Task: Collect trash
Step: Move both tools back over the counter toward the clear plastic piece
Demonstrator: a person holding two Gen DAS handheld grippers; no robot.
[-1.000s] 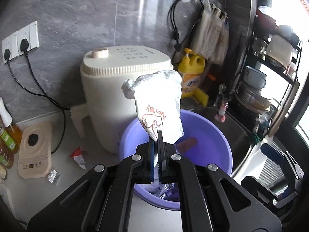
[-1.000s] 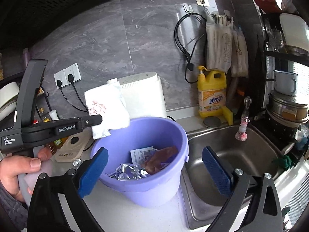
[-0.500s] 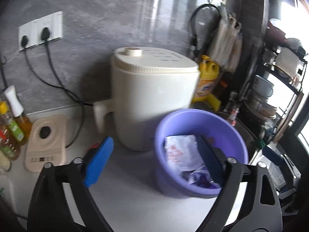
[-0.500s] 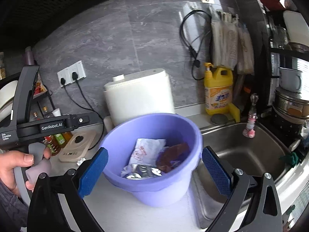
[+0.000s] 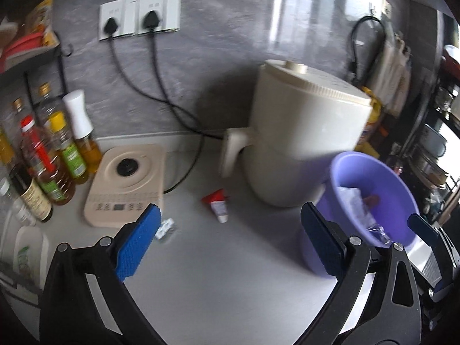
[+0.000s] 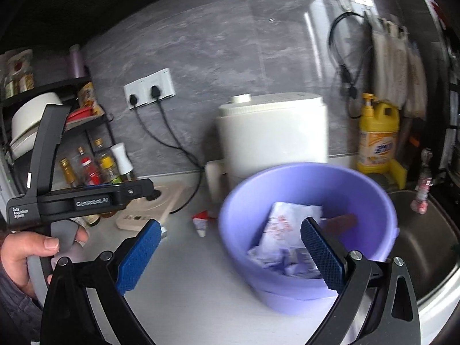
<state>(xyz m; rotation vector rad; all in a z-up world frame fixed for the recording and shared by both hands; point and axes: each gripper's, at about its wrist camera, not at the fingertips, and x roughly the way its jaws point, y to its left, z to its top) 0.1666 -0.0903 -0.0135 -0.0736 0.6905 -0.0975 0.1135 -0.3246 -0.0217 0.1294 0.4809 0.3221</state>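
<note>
- Left hand-held gripper (image 5: 227,247): its jaws have just been opening, now stand wide, and nothing lies between them. The right hand-held gripper (image 6: 227,254) is also spread wide and empty.
- Step in hand, as I judge it: fetch the next scrap. From the left wrist camera, the small crinkled foil wrapper (image 5: 166,228) lies just beside the pad at 9 o'clock.
- The small red-and-white torn sachet (image 5: 218,205) lies at 12 o'clock, farther out on the pale grey table (image 5: 230,281). Both are flat, so come in low and pinch an edge.
- The round lilac plastic basin (image 6: 371,198), at 2 o'clock, holds a crumpled white printed bag (image 6: 283,222), foil scraps and a brown piece.
- Behind it stands a cream lidded appliance (image 5: 299,143).
</note>
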